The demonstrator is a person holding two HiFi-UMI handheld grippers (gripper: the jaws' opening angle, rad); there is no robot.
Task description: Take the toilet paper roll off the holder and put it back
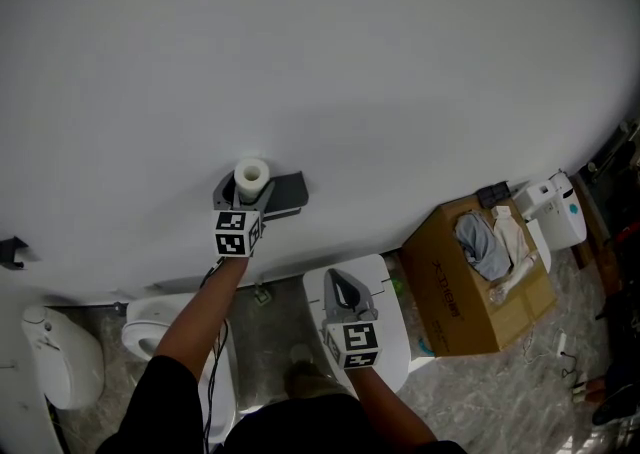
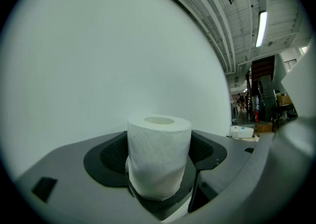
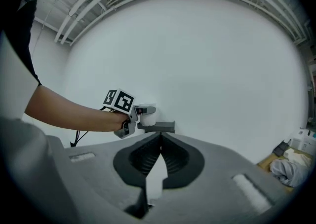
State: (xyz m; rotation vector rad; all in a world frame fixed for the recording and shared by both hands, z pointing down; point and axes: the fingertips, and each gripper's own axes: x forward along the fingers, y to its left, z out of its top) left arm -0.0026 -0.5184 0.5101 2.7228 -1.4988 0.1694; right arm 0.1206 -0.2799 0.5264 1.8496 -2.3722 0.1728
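Observation:
The white toilet paper roll [image 1: 251,175] stands upright between the jaws of my left gripper [image 1: 248,194], close to the white wall. In the left gripper view the roll [image 2: 159,159] fills the gap and both dark pads [image 2: 111,156] press its sides, so the left gripper [image 2: 160,140] is shut on it. The grey holder [image 1: 287,192] juts from the wall just right of the roll. The right gripper view shows the roll [image 3: 147,115] at the left end of the holder [image 3: 160,128]. My right gripper [image 1: 338,279] hangs lower, with its jaws [image 3: 161,137] shut on nothing.
A white toilet [image 1: 175,337] stands below the left arm, and a white lid-like surface [image 1: 385,342] lies under the right gripper. A cardboard box [image 1: 455,292] with cloth in it sits to the right, beside a white appliance [image 1: 555,207]. A white fixture [image 1: 60,357] is at far left.

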